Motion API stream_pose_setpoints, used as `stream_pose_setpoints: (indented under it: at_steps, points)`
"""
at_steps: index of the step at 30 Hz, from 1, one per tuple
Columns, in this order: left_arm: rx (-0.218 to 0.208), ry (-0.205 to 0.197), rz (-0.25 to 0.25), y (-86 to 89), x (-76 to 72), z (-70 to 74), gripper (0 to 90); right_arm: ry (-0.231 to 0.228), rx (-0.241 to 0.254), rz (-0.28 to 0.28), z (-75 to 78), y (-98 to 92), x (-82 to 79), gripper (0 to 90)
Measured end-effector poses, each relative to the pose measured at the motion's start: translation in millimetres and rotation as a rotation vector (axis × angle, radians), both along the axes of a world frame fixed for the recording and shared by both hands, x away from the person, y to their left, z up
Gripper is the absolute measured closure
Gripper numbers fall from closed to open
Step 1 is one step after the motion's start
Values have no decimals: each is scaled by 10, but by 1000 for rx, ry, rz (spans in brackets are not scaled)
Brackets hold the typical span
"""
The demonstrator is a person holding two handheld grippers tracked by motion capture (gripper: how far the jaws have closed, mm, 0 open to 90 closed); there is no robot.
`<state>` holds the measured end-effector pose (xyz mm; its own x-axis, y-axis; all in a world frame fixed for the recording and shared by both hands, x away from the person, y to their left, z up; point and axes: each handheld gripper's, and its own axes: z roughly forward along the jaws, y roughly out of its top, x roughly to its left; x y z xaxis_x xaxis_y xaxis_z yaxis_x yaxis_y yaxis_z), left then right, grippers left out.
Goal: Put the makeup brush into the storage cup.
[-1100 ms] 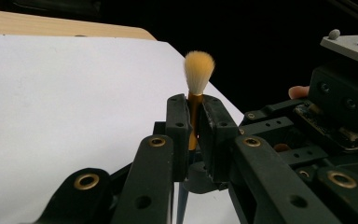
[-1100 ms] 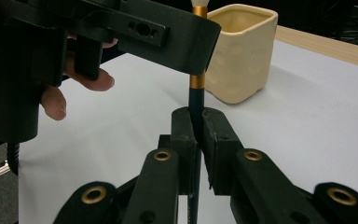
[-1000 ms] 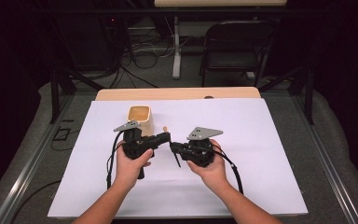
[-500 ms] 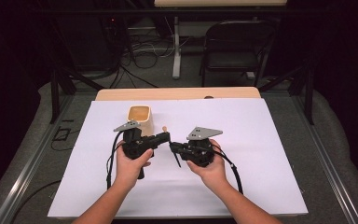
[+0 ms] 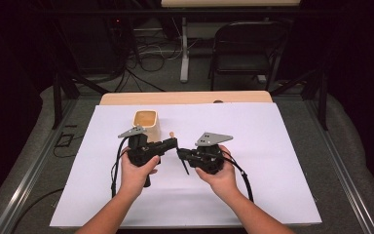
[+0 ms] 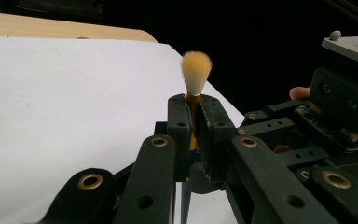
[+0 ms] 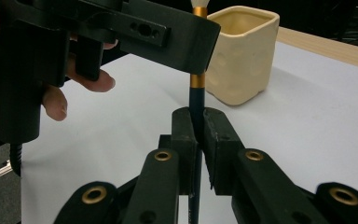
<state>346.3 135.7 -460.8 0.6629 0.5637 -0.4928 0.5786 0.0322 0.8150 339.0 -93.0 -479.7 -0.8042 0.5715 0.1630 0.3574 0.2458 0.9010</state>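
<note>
High view: you hold the slim dark-handled brush (image 5: 182, 162) between both grippers above the white paper-covered surface (image 5: 272, 146), at 5 o'clock from the cream square ceramic cup (image 5: 147, 124).

Left gripper view: the left gripper (image 6: 195, 123) clamps the gold ferrule; the pale bristle tuft points to 12 o'clock.

Right gripper view: the right gripper (image 7: 196, 133) clamps the handle lower down, steadying it; the long axis runs upright, bristles toward 12 o'clock.

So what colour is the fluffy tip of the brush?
Pale yellow-orange bristle tuft, clearest in the left gripper view.
</note>
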Motion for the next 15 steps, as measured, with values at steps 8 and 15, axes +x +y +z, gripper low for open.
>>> stream_pose_setpoints:
  at_steps: [8,15]
  points:
    - [2,-8,5,6,-11,9,838,-11,-20,-13,6,-7,-3,719]
    - [21,-22,8,11,-15,17,838,-37,-42,-18,26,-19,-20,659]
